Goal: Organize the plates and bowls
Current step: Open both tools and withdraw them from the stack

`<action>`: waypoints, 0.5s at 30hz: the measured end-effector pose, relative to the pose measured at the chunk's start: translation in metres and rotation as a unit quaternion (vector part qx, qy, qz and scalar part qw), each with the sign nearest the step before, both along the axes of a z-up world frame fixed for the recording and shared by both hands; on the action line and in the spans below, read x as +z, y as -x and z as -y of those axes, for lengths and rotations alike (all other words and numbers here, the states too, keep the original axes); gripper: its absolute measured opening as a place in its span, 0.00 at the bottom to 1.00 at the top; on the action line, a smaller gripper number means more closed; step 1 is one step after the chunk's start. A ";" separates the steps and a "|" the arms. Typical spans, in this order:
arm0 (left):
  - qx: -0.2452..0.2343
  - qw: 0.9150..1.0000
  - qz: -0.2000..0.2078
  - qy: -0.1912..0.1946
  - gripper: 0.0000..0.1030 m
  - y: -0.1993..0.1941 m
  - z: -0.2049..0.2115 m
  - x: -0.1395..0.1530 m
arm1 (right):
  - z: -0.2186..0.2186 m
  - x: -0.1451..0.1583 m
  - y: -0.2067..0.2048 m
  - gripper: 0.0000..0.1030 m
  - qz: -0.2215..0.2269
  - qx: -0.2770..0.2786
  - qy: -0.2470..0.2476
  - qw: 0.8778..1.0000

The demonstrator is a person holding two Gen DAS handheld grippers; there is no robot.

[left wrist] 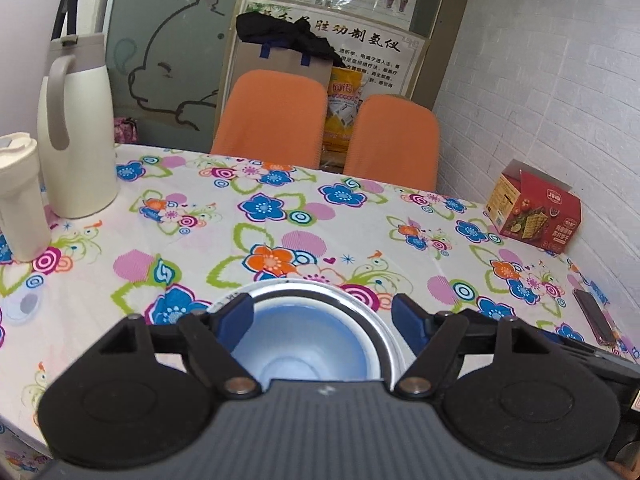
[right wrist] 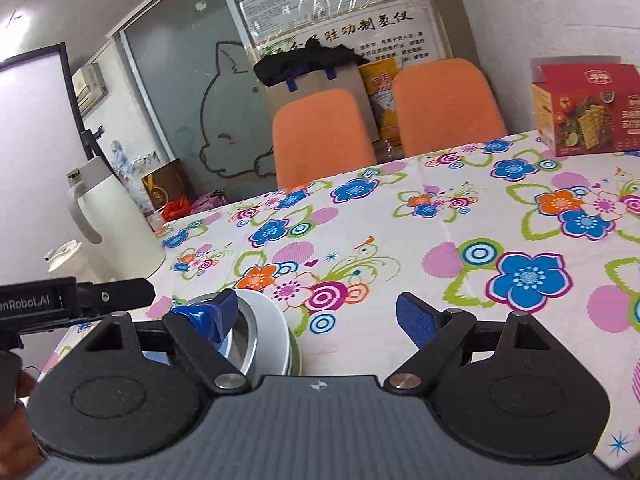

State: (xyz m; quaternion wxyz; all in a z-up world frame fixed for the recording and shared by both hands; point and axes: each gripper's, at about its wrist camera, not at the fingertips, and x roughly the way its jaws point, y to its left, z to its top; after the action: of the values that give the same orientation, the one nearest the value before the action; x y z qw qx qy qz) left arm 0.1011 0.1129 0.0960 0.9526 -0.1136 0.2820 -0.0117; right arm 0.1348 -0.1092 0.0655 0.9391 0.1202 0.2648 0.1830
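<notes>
Both tongs are spread apart, gripping nothing. The left tongs (left wrist: 322, 316) straddle a blue-lined bowl (left wrist: 304, 344) on the floral worktop (left wrist: 360, 240); the right tongs (right wrist: 320, 312) hover just beside it. A white thermos jug (left wrist: 76, 128), tumbler (left wrist: 20, 196), red cracker box (left wrist: 532, 208) and phone (left wrist: 596, 316) stand well apart.

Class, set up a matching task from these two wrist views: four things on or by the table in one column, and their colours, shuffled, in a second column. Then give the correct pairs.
Things
1. thermos jug
2. cracker box
3. chair backs
4. bowl's inside

Colours
A. orange
B. pale blue
C. cream white
D. red

Pairs: 1-C, 2-D, 3-A, 4-B

Both the left gripper and the right gripper are open over the flowered tablecloth.
</notes>
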 end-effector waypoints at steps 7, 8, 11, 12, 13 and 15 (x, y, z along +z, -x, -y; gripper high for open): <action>-0.016 1.000 0.002 -0.024 0.75 0.038 0.038 -0.019 | 0.015 -0.012 0.035 0.71 0.008 -0.024 0.034 0.999; -0.018 0.999 0.000 -0.030 0.75 0.043 0.043 -0.021 | 0.017 -0.014 0.040 0.71 0.009 -0.026 0.036 0.999; -0.027 0.998 -0.018 -0.047 0.75 0.057 0.057 -0.032 | 0.023 -0.019 0.058 0.71 0.017 -0.040 0.041 0.998; -0.027 0.998 -0.021 -0.046 0.75 0.062 0.059 -0.037 | 0.024 -0.021 0.064 0.71 0.020 -0.045 0.046 0.998; -0.028 0.998 -0.027 -0.046 0.75 0.067 0.061 -0.042 | 0.025 -0.023 0.069 0.71 0.023 -0.048 0.051 0.997; -0.028 0.998 -0.035 -0.044 0.75 0.076 0.063 -0.053 | 0.026 -0.029 0.082 0.71 0.029 -0.056 0.062 0.996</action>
State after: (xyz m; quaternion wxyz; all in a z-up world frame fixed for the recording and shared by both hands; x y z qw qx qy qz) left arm 0.0253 0.0498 0.0426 0.9456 -0.0640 0.3183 -0.0215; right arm 0.0527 -0.1349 0.0365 0.9609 0.0707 0.2412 0.1164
